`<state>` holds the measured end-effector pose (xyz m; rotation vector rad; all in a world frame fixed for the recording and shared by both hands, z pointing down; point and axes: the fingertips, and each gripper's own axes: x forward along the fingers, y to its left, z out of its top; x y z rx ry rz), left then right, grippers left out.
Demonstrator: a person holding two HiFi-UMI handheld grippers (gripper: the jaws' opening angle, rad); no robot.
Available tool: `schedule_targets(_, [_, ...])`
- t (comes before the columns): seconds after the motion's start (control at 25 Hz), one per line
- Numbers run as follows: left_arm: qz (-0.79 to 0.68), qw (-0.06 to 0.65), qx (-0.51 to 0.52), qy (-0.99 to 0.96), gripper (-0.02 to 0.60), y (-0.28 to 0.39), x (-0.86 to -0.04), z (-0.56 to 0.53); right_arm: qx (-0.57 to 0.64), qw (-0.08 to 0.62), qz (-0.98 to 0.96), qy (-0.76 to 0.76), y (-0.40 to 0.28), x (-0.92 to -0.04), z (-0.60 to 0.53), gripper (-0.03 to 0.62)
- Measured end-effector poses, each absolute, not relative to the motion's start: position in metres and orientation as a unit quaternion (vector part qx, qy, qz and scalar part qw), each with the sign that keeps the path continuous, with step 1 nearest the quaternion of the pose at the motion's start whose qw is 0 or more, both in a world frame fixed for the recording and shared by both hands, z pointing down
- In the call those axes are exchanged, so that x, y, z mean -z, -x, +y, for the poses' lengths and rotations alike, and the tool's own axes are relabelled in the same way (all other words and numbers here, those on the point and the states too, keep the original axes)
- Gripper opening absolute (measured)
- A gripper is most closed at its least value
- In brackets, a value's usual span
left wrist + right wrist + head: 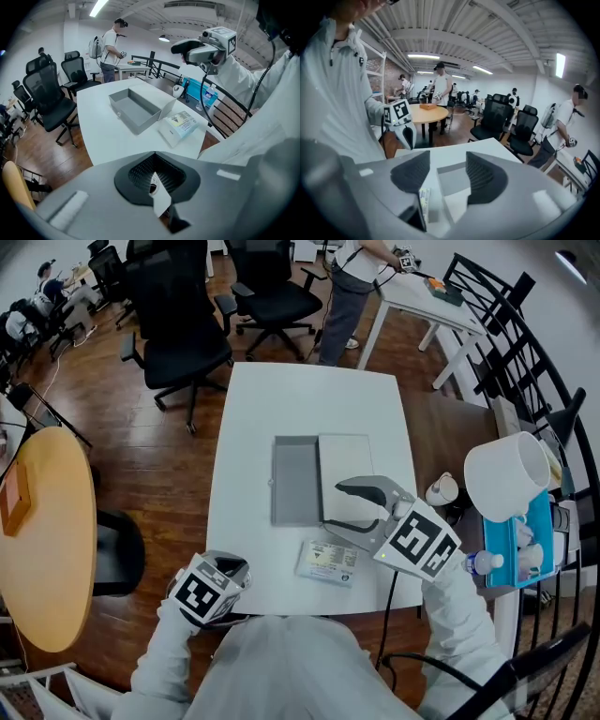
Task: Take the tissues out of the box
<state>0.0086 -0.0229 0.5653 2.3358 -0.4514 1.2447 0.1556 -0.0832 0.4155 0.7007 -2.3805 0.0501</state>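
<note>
— Grey, is it, that box (296, 480)?

— Grey and shallow, with its top open, lying on the white table (253, 418). A paler flat panel (345, 472) of about the same length touches the box's right side. Whether it is a lid or an insert, I cannot tell.

— And the tissues?

— The tissue packet (328, 562) is out of the box. It lies flat on the table near the box's near end, on the person's side. It is a slim rectangular pack in a pale, glossy wrapper, and the upper face carries a printed label with a yellow patch. The print is too small to read.

— Where do the grippers stand?

— The right gripper (334, 507) hangs above the pale panel at the box's right, over the panel's near half and apart from the packet. Its jaws are partway apart with nothing between the ribbed pads. Through the gap, the right gripper view shows the box and panel below, and a sliver of the packet at the left.

— And the other one?

— The left gripper (153, 154) is well apart from the box, off to the box's near left by the table's edge. Its jaws are pressed together tip to tip and grip nothing. From its view the packet lies beyond, just in front of the box.
</note>
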Motion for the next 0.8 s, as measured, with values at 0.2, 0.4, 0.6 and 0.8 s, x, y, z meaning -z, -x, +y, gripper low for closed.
schedule_targets(0.2, [-0.164,0.227,-0.438,-0.854,0.017,-0.012,-0.559,-0.026,-0.086,0.313,-0.892,-0.315,-0.163,-0.456,-0.086,0.003])
schedule_targets(0.4, [-0.174,0.230,-0.435,-0.853,0.017,-0.010,-0.563,-0.034,-0.122,0.311,-0.888,-0.318,-0.164,-0.487,-0.085,0.003])
schedule_targets(0.6, [-0.112,0.246,-0.434,-0.860,0.017,-0.038,-0.565,-0.008,-0.175,0.331,-0.860,-0.347,-0.195,-0.493,-0.047,0.003])
schedule_targets(0.8, [-0.162,0.228,-0.435,-0.856,0.017,-0.013,-0.554,-0.033,-0.160,0.315,-0.877,-0.324,-0.175,-0.493,-0.074,0.003])
